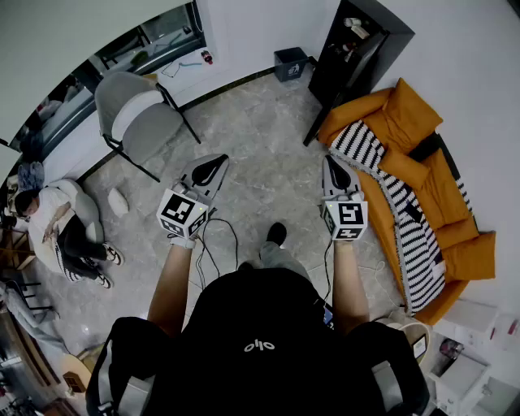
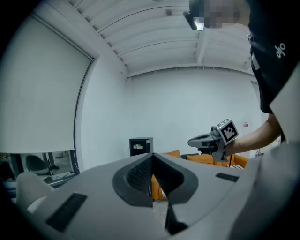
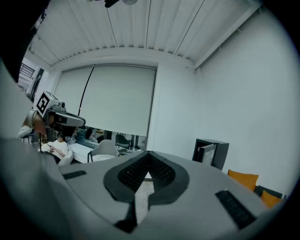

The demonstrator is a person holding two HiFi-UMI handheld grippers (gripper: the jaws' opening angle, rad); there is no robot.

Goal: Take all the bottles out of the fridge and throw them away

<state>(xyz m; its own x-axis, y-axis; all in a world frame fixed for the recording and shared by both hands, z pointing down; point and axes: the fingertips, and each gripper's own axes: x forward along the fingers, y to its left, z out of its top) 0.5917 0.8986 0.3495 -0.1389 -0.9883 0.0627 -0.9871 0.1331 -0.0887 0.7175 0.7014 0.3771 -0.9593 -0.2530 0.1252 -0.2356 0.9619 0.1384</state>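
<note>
The black fridge stands at the far wall beside the sofa, its door ajar. Small pale items show on an upper shelf; I cannot tell whether they are bottles. The fridge looks small and far off in the left gripper view, and in the right gripper view the fridge shows its door swung out. My left gripper and right gripper are held level side by side over the floor, several steps short of it. Both are shut and empty: left gripper, right gripper.
A dark bin sits on the floor left of the fridge. An orange sofa with a striped throw lines the right wall. A grey chair stands at the back left, and a seated person is at the far left.
</note>
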